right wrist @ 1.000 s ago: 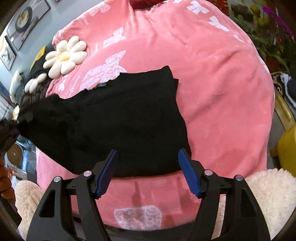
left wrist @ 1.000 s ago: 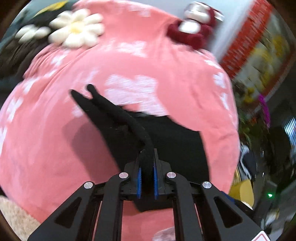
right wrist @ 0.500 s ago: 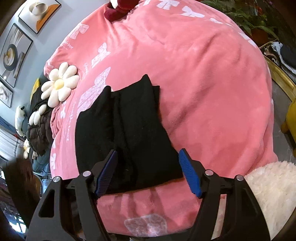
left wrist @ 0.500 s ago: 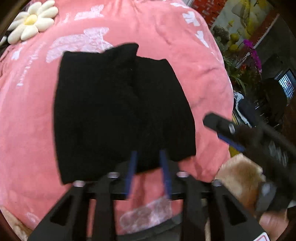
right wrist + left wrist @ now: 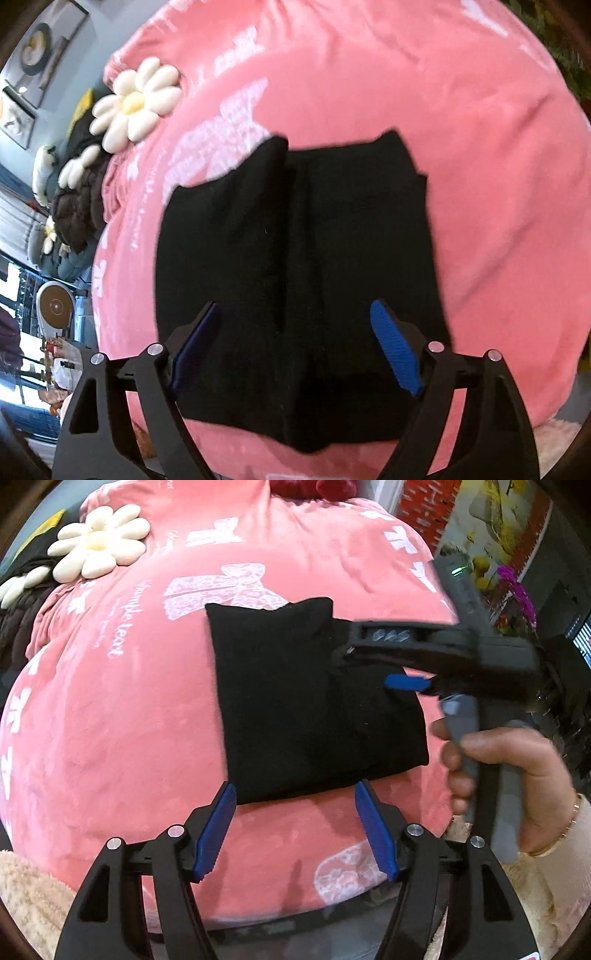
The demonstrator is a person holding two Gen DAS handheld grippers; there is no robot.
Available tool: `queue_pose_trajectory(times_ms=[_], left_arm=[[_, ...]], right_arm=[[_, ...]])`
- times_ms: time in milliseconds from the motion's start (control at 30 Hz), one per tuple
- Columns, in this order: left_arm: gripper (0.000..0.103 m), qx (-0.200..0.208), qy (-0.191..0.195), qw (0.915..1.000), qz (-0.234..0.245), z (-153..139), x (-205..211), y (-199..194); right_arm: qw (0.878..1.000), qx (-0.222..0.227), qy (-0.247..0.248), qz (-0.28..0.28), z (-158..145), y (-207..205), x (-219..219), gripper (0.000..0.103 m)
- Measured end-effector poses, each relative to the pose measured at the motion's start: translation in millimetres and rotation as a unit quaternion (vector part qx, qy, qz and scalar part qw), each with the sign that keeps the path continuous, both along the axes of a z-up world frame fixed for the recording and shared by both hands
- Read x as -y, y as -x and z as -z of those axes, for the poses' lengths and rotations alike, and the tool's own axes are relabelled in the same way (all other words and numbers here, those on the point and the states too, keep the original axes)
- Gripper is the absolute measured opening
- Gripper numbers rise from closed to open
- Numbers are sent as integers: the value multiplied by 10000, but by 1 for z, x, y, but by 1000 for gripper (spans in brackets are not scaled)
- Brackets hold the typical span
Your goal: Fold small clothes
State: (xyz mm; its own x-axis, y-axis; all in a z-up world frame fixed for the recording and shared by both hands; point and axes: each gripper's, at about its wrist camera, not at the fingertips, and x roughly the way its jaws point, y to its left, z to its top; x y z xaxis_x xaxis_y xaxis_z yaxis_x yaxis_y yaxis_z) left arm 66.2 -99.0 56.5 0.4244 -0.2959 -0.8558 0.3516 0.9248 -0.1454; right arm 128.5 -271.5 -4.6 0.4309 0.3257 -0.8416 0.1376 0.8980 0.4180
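Observation:
A small black garment [image 5: 295, 701] lies folded into a rough rectangle on the pink blanket [image 5: 110, 738]. My left gripper [image 5: 294, 790] hovers at its near edge; the jaws are opening and nothing is between them. A hand [image 5: 498, 760] holds my right gripper [image 5: 365, 664], which reaches in from the right over the garment's right half. In the right wrist view the right gripper [image 5: 295, 306] is low over the black garment [image 5: 295, 240]. Its jaws are opening, the cloth lies under and between the blue pads [image 5: 395, 347], and they do not press on it. A lengthwise fold ridge runs down the middle.
A white daisy cushion [image 5: 98, 542] [image 5: 135, 103] lies at the far left, beside a dark knitted item [image 5: 77, 206]. A red plush toy [image 5: 314, 487] sits at the far end. A fluffy beige rug [image 5: 22, 897] borders the near edge. Purple orchids [image 5: 517, 594] stand off right.
The left gripper carried a pinched part of the garment over, let it go and opened. The garment now lies folded flat. The right gripper moved in over it and opened wider.

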Motion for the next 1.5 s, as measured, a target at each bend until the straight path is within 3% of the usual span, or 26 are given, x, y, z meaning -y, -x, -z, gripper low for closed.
queue_pose_trajectory(times_ms=[67,100,133,167,200,233,367,433,500,567,633,700,800,1000,1133,1200,1233,1267,1300,1400,1433,1500], left_arm=[[64,-15,-29,10000,-30,3,-6,1],[64,-45,-19,10000,-53,4,-8,1],[64,-96,7,9999,-86,6,-11,1],[64,-160,44,9998,-134,8,-15,0],[64,-208,76,9996,-185,9,-19,0],[64,-250,109,9994,-232,10,-22,-1],[64,-209,150,9991,-351,4,-32,-2],[64,-200,185,9989,-377,2,-34,-3],[64,-247,238,9987,-382,2,-34,-6],[64,-329,275,9983,-382,5,-29,-9],[64,-422,311,9980,-351,9,-24,-12],[64,-488,306,9979,-303,8,-16,-14],[65,-449,261,9985,-161,4,-5,-14],[69,-601,627,9960,-186,9,7,-45],[69,-691,720,9941,-425,12,10,-69],[69,-618,765,9941,-464,7,13,-75],[69,-586,752,9944,-451,5,13,-75],[69,-554,709,9951,-419,4,15,-76],[69,-549,683,9954,-397,4,15,-76],[69,-572,673,9954,-371,4,14,-79],[69,-574,693,9953,-366,5,13,-79],[69,-606,730,9949,-342,9,14,-80]], right_arm=[[9999,-63,117,-32,6,-1,-13,81],[9998,-14,199,-100,7,0,-20,74],[9994,31,261,-246,6,0,-29,50],[9990,-1,259,-370,6,-2,-35,35],[9985,8,300,-449,2,-4,-41,13],[9980,220,310,-511,-12,-2,-44,10],[9922,1161,95,-442,-81,14,-32,10],[9900,1366,249,-257,-98,28,-13,10],[9916,1190,490,-117,-84,33,2,11],[9963,403,751,-103,-30,25,16,16],[9985,-232,487,-36,15,26,29,16],[9998,34,96,182,7,38,39,19],[9986,401,70,347,-15,50,47,25],[9982,432,-164,389,-19,32,63,30],[9985,506,47,213,-22,-2,50,64],[9988,430,246,59,-14,-21,40,66],[9991,358,209,-78,-7,-28,37,60],[9993,285,118,-212,-3,-34,34,44],[9993,244,116,-263,-3,-37,32,15],[9946,989,228,-194,-46,-23,35,9],[9936,1088,290,-94,-51,-19,38,9],[9946,861,577,55,-34,-22,45,9]])
